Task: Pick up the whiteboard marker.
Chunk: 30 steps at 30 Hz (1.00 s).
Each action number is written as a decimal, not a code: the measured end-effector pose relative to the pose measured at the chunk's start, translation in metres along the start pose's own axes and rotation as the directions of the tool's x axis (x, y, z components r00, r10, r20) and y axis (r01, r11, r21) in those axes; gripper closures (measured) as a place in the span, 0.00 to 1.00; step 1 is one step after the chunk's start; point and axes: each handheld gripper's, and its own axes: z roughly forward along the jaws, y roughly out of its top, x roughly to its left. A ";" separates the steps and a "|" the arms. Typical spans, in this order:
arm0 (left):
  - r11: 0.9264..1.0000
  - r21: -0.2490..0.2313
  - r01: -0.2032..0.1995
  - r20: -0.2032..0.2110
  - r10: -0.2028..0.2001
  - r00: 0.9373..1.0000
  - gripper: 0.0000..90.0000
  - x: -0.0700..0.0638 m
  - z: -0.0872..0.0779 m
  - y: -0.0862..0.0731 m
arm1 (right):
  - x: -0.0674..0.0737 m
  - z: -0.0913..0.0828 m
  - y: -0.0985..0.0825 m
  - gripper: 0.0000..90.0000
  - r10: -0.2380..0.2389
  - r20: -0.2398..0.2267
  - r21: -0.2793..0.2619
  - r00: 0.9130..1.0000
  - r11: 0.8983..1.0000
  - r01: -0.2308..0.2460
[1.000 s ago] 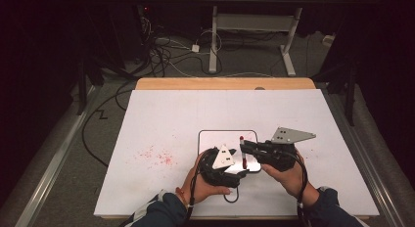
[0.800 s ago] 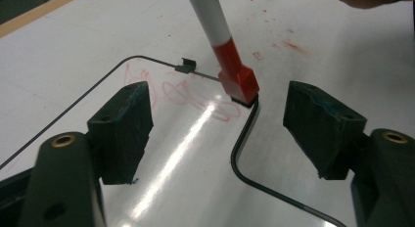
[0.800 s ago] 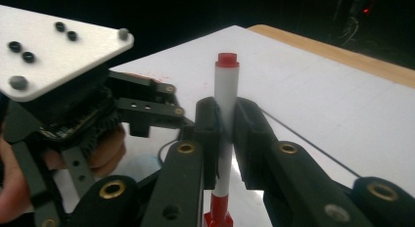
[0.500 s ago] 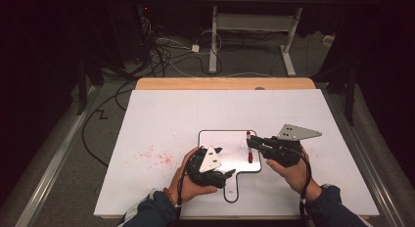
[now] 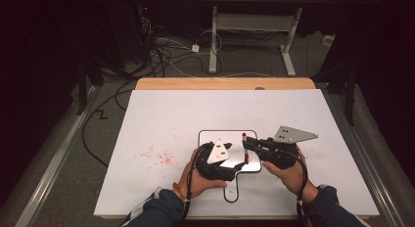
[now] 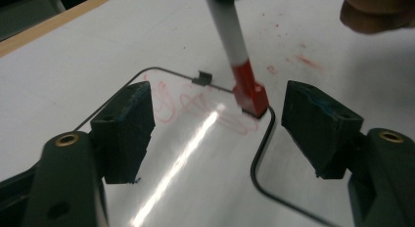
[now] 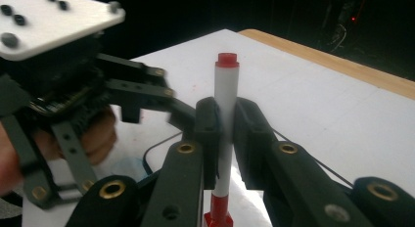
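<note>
So, here's how it sits: your right hand-held gripper (image 5: 246, 145) is clamped on the marker (image 5: 244, 147), jaws pinched tight around the white barrel, and the marker's long axis stands close to upright with its red end planted on the small whiteboard (image 5: 209, 139) that lies near the front edge of the counter (image 5: 171, 114), about mid-width. In the left gripper view the red tip end (image 6: 250, 92) touches the board right at the red scribbles (image 6: 195, 104), close to the board's rounded corner and its thin black rim. Your left hand-held gripper (image 6: 215, 124) has its jaws apart with nothing between the pads; they've just been closing in a bit. The bit that matters is that the marker's lower end sits just ahead of that left gripper and roughly between the lines of its two jaws, so the left one is the nearer free hand for anything down at the tip. Since the barrel runs vertical and your left jaws lie low over the board, I'd guess a straight push forward would bring the pads onto either side of the red end. Stray red specks (image 5: 156, 156) on the counter to the left of the board aren't in the way.
</note>
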 end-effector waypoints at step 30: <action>0.996 -0.034 0.086 0.095 -0.082 0.992 0.87 0.002 0.033 0.016 | -0.003 -0.044 -0.004 0.60 -0.022 0.126 -0.036 0.992 0.999 0.027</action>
